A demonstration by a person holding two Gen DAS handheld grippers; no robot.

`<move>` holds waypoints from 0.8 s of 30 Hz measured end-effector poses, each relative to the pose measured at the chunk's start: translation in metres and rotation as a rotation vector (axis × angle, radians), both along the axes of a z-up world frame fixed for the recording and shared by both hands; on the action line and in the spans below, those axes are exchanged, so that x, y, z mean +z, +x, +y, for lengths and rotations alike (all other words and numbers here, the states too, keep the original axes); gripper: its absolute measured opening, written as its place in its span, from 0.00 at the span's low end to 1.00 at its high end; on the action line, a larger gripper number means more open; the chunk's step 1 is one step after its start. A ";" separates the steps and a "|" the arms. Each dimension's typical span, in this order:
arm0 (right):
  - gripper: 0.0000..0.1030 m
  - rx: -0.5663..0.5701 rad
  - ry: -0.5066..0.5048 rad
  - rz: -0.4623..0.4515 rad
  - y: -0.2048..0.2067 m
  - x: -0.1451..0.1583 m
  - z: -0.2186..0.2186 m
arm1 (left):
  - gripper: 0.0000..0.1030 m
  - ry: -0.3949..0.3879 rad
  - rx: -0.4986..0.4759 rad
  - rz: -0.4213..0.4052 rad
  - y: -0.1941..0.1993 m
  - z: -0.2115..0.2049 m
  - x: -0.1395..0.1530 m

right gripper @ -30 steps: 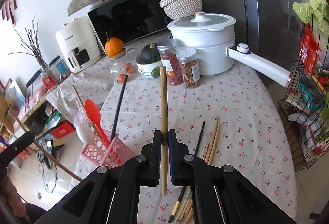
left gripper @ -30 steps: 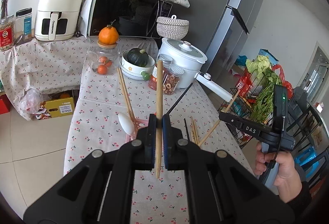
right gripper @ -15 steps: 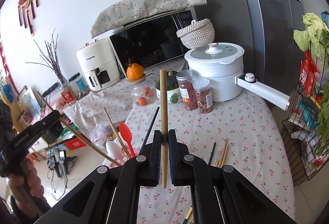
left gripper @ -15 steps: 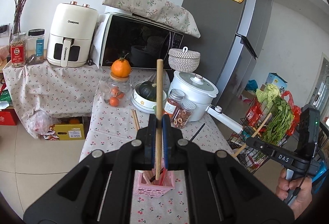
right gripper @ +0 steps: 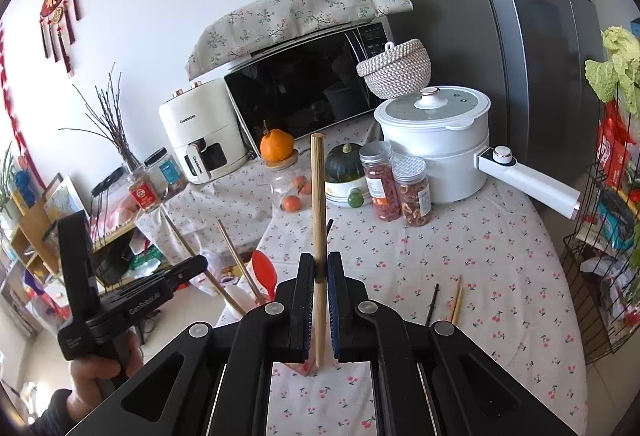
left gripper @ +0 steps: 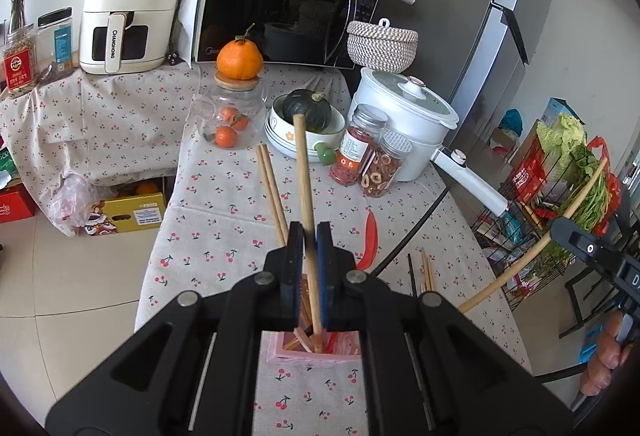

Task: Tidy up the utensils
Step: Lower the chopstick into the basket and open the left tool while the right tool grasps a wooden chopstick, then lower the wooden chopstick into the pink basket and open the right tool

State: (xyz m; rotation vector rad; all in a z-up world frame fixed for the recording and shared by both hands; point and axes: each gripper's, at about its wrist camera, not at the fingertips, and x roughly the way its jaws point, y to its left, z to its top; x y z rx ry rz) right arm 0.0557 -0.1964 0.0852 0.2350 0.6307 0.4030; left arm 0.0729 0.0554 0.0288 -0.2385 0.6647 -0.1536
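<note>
Your left gripper (left gripper: pixel 307 268) grips one chopstick (left gripper: pixel 305 195) over the pink basket (left gripper: pixel 312 354); your right gripper (right gripper: pixel 319 284) grips another chopstick (right gripper: pixel 319 211).

The left hand-held gripper (left gripper: pixel 307 268) is clamped on a long, pale wooden chopstick (left gripper: pixel 305 195) that stands nearly upright, its lower end down in the pink plastic utensil basket (left gripper: pixel 316 352) on the cloth-covered surface (left gripper: pixel 224 228) printed with cherries. Two more wooden chopsticks (left gripper: pixel 272 195) and a red plastic spoon (left gripper: pixel 371 236) rise out of the same basket. A few loose chopsticks (left gripper: pixel 424 272) lie on the cloth to the right. At the far right, the right hand-held gripper (left gripper: pixel 592 252) holds another wooden chopstick (left gripper: pixel 536 248), slanted, off the surface's edge.
</note>
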 end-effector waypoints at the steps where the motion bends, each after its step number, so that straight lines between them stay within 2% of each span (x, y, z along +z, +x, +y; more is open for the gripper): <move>1: 0.06 0.001 0.002 -0.001 0.000 0.001 0.001 | 0.07 0.009 0.003 0.001 0.001 -0.001 -0.002; 3: 0.06 0.004 0.005 -0.005 -0.001 0.002 0.002 | 0.17 0.014 0.008 0.012 0.002 -0.002 -0.003; 5: 0.06 0.006 0.009 -0.012 -0.002 0.004 0.002 | 0.44 0.006 0.010 0.007 -0.001 -0.001 0.000; 7: 0.06 0.009 0.017 -0.020 -0.004 0.008 0.002 | 0.55 0.014 0.020 -0.012 -0.007 0.000 0.005; 11: 0.06 0.019 0.058 -0.029 -0.005 0.014 0.001 | 0.68 0.036 0.042 -0.002 -0.018 0.006 0.007; 14: 0.06 0.029 0.078 -0.036 -0.004 0.017 0.005 | 0.75 0.040 0.049 0.037 -0.024 0.013 0.001; 19: 0.06 0.057 0.105 -0.044 0.002 0.017 0.023 | 0.77 0.050 0.049 0.106 -0.028 0.019 -0.013; 24: 0.06 0.085 0.086 -0.035 0.013 0.007 0.047 | 0.78 0.052 0.054 0.147 -0.030 0.026 -0.023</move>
